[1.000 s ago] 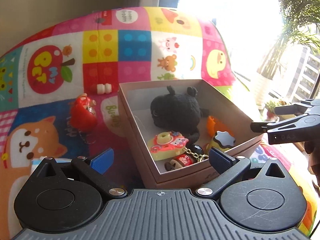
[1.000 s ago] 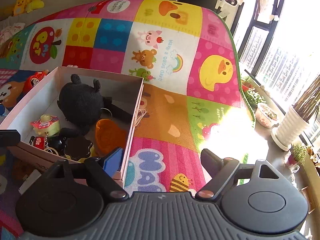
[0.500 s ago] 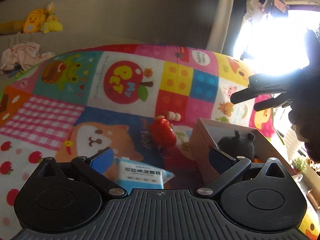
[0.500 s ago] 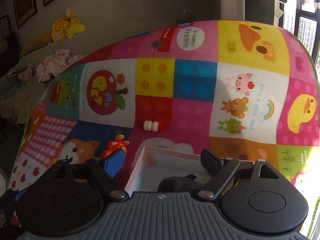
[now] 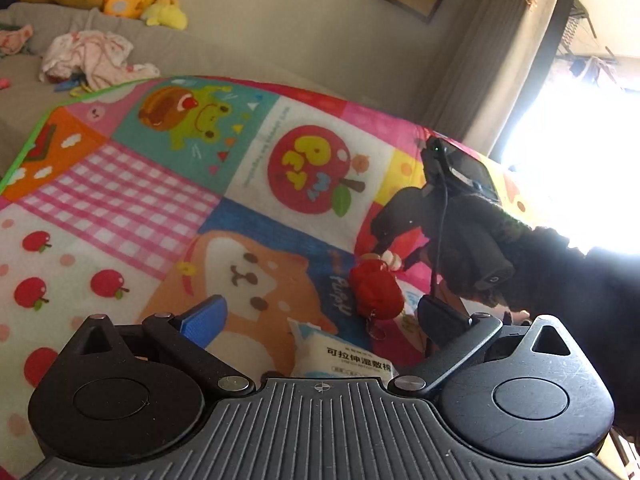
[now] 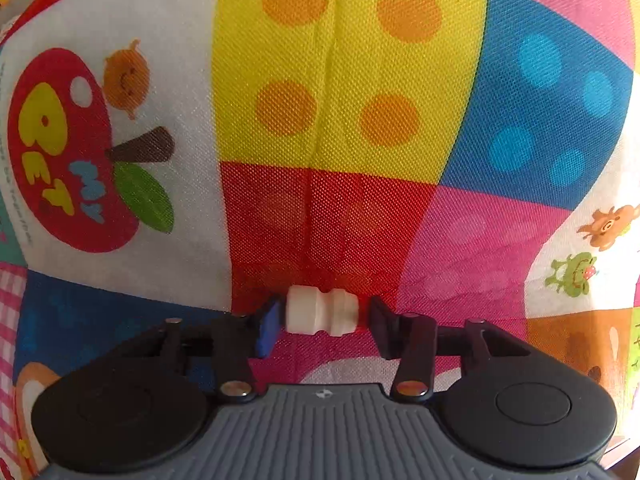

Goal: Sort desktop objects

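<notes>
While closing: the right gripper point(image 6: 320, 322) points steeply down at the mat point(image 6: 360, 80), and its fingers point(image 6: 266, 330) are drawing together with a small white plastic piece point(image 6: 322, 316) lying crosswise between them. The blue pad looks to be at one end of it; on the other side a sliver of red mat shows between piece and finger, so I judge the pinch not yet made.

Slip risk: the white piece is rounded and waisted (two flanges with a groove), held end to end. If the pads meet it off-centre it could pop out forward, or roll away across the cloth.

Snag risk: the fingertips sit very near the fabric, and closing this low could catch the weave and lift the mat together with the piece.

Left gripper point(image 5: 320, 320): fingers spread wide, pinching nothing.

Ahead of the left fingers: a white wet-wipe packet point(image 5: 340, 354) lies between them, and a red keychain toy point(image 5: 376, 290) just beyond it.

Crowding: the gloved hand point(image 5: 500, 248) on the right gripper hangs close beside the red toy, so a hasty lift might knock it.
</notes>
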The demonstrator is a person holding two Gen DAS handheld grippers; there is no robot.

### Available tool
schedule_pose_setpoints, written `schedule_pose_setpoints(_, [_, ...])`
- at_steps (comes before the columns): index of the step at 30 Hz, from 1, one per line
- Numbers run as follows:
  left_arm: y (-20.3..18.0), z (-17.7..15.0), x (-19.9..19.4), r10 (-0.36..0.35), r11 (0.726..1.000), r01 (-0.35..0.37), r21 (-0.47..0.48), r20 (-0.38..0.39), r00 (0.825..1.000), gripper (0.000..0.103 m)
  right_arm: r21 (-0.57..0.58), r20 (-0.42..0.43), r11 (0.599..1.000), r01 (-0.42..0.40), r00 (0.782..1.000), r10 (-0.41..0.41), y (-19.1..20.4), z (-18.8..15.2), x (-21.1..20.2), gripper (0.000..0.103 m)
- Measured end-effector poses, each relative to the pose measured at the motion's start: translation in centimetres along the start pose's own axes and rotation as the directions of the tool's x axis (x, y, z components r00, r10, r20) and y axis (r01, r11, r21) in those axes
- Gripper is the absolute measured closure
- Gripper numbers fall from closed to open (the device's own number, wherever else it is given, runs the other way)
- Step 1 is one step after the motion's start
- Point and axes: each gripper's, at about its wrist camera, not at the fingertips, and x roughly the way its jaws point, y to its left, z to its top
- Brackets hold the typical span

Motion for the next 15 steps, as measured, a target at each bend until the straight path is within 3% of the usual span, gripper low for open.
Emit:
schedule_pose_setpoints(3, [-0.1, 0.0, -0.3, -0.003, 1.0, 0.003, -0.001, 0.018, 1.0, 0.0, -0.062, 0.085, 0.998, -0.024, 0.996, 0.03, -0.1, -1.6, -3.7, 0.06])
schedule_pose_setpoints(8, [-0.2, 0.1, -0.5, -0.015, 1.0, 0.015, 0.007, 0.024, 1.0, 0.0, -0.218, 0.164, 0.954, -0.206, 0.956, 0.244, -2.5, -9.7, -14.3, 0.06])
schedule_pose_setpoints(12, [-0.9, -0.1, -1.1, -0.037, 0.998, 0.037, 0.056, 0.013, 0.999, 0.0, -0.32, 0.143, 0.899, -0.3, 0.922, 0.359, -4.6, -18.4, -19.9, 0.059])
schedule_pose_setpoints(15, [-2.0, -0.7, -1.5, -0.022, 0.994, 0.023, 0.107, -0.004, 1.0, 0.0, -0.357, 0.081, 0.873, -0.331, 0.921, 0.382, -5.4, -24.4, -20.4, 0.059])
